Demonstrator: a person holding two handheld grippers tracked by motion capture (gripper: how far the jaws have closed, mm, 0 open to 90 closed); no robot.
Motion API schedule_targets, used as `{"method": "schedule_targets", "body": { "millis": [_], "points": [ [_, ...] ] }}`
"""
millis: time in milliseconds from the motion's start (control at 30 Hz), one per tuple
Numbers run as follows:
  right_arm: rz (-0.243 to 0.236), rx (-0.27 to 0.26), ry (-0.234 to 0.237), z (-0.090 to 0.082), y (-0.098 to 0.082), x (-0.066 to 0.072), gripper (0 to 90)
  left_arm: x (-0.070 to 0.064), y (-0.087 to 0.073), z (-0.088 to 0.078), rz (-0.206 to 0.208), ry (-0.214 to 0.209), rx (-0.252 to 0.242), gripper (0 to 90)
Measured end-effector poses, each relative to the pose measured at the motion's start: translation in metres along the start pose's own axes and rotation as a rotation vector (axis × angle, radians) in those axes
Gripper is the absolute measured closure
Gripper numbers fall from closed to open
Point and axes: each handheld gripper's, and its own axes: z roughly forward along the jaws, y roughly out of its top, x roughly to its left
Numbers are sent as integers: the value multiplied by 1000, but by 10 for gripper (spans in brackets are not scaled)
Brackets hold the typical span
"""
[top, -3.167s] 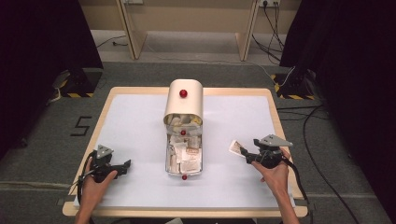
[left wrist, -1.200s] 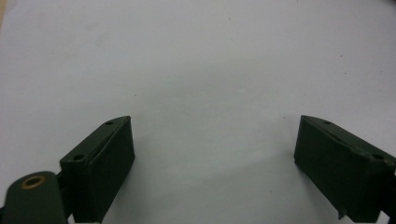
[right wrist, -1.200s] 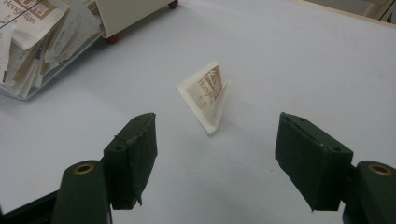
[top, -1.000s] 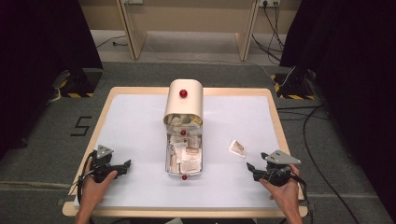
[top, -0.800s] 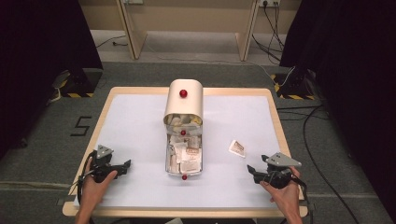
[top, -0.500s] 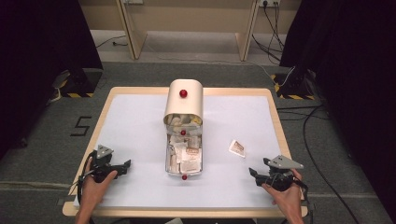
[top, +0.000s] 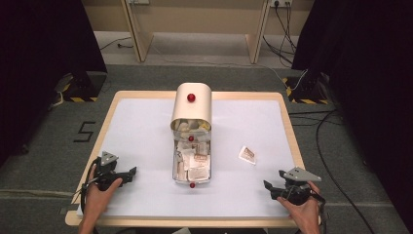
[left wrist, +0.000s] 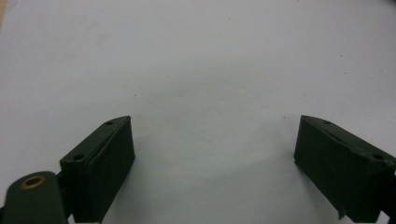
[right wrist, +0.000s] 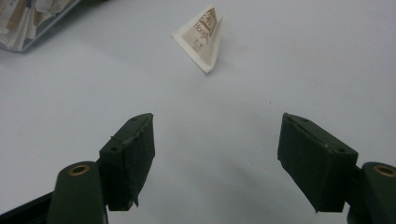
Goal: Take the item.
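Note:
A white sachet (top: pixel 248 154) with brown print lies alone on the white table top, right of a metal drawer (top: pixel 177 165) full of similar sachets. The drawer is pulled out from under a cream, round-topped box (top: pixel 192 107) with a red knob. My right gripper (top: pixel 269 187) rests near the table's front right, open and empty. In the right gripper view the sachet (right wrist: pixel 201 37) lies well beyond the fingertips of that gripper (right wrist: pixel 217 140). My left gripper (top: pixel 130 172) is at the front left, and in its own view its jaws (left wrist: pixel 215 158) stand open over bare table.
The table (top: pixel 146 126) has a wooden rim and a white top. A corner of the drawer (right wrist: pixel 28 28) shows at the upper left of the right gripper view. Cables and black stands lie on the floor around the table.
My right gripper has drawn back from the sachet toward the table's front right corner and sunk a little. The sachet stays where it lay. The left gripper has kept still.

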Motion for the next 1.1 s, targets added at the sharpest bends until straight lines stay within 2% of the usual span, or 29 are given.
{"method": "schedule_targets", "body": {
  "millis": [367,1100],
  "points": [
    [5,5,8,-7,-9,0,279,0,0,0,0,0,0,113],
    [-17,53,37,-13,-22,9,268,0,0,0,0,0,0,113]
  ]
}}
